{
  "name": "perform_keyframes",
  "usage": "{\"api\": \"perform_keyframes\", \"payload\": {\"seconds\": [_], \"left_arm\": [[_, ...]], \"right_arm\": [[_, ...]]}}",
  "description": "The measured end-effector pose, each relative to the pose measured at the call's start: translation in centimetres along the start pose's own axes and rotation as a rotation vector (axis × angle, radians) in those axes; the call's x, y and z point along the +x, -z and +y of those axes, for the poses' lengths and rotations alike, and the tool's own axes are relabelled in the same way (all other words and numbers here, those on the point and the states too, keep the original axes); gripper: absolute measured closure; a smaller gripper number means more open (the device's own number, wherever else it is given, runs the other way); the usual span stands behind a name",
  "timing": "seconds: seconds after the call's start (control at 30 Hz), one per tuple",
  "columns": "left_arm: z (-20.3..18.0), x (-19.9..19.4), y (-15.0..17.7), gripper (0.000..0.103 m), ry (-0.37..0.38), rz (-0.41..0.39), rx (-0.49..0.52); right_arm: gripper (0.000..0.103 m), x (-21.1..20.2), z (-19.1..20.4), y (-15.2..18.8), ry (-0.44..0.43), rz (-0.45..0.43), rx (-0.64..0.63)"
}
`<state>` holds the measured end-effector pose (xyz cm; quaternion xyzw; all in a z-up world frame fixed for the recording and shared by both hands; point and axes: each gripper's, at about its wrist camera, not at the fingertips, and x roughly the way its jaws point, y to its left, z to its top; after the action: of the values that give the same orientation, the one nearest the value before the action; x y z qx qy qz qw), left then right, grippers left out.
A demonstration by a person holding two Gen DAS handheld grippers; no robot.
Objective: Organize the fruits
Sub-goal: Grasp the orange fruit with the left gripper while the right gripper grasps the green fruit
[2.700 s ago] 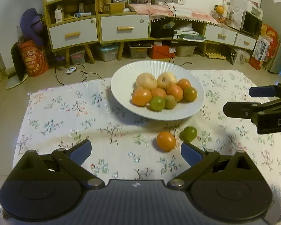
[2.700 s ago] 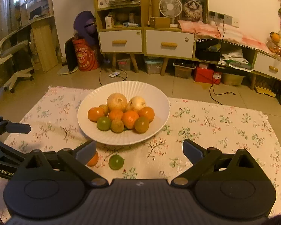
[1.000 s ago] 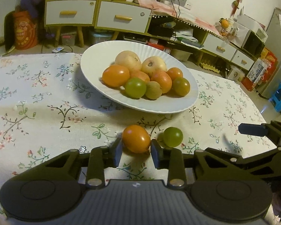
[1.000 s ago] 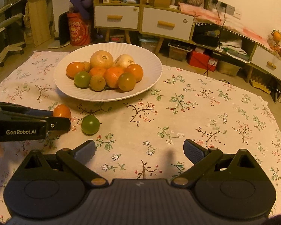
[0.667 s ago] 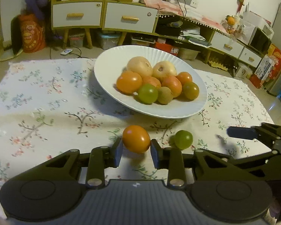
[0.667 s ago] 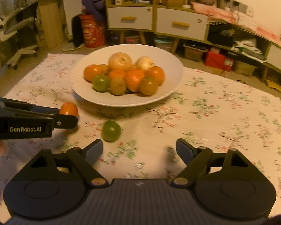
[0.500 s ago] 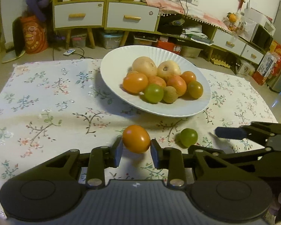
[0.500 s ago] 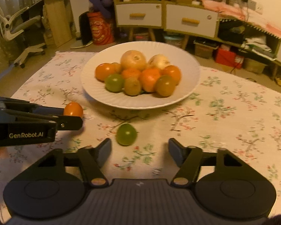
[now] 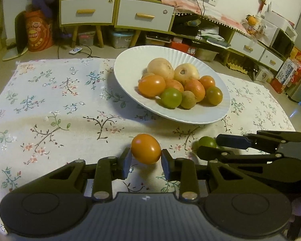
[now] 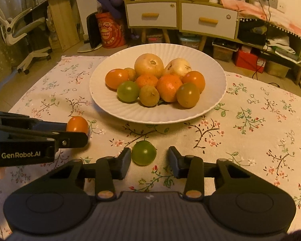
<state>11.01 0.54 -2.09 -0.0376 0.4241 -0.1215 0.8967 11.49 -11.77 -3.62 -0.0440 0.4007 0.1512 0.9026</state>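
My left gripper (image 9: 146,160) is shut on an orange tomato (image 9: 146,148) and holds it a little above the floral cloth; the tomato also shows in the right wrist view (image 10: 77,124). A green tomato (image 10: 143,152) lies on the cloth between the fingers of my right gripper (image 10: 149,159), which is partly closed around it with a gap on the right side. The green tomato also shows in the left wrist view (image 9: 207,141). A white plate (image 10: 208,108) behind holds several orange, green and pale fruits.
The floral cloth (image 9: 50,104) covers the low table. Behind it stand drawer cabinets (image 9: 114,14), storage boxes and a red bag on the floor. An office chair (image 10: 20,32) stands at far left in the right wrist view.
My left gripper has lifted the orange tomato slightly off the cloth. My right gripper has moved up to the green tomato and its fingers have narrowed around it.
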Motion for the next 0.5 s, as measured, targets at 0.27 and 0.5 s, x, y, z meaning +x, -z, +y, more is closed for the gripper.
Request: {"api": "perform_keyframes", "payload": {"seconds": [0.27,0.5], "left_arm": [[0.2,0.2,0.2,0.083,-0.001,0.01,-0.007],[0.1,0.2,0.2,0.083,0.001,0.01,-0.006]], "right_arm": [[0.076,0.3,1.1,-0.1,0.002,0.009,-0.064],[0.079,0.4,1.4,0.0,0.025,0.005,-0.09]]}}
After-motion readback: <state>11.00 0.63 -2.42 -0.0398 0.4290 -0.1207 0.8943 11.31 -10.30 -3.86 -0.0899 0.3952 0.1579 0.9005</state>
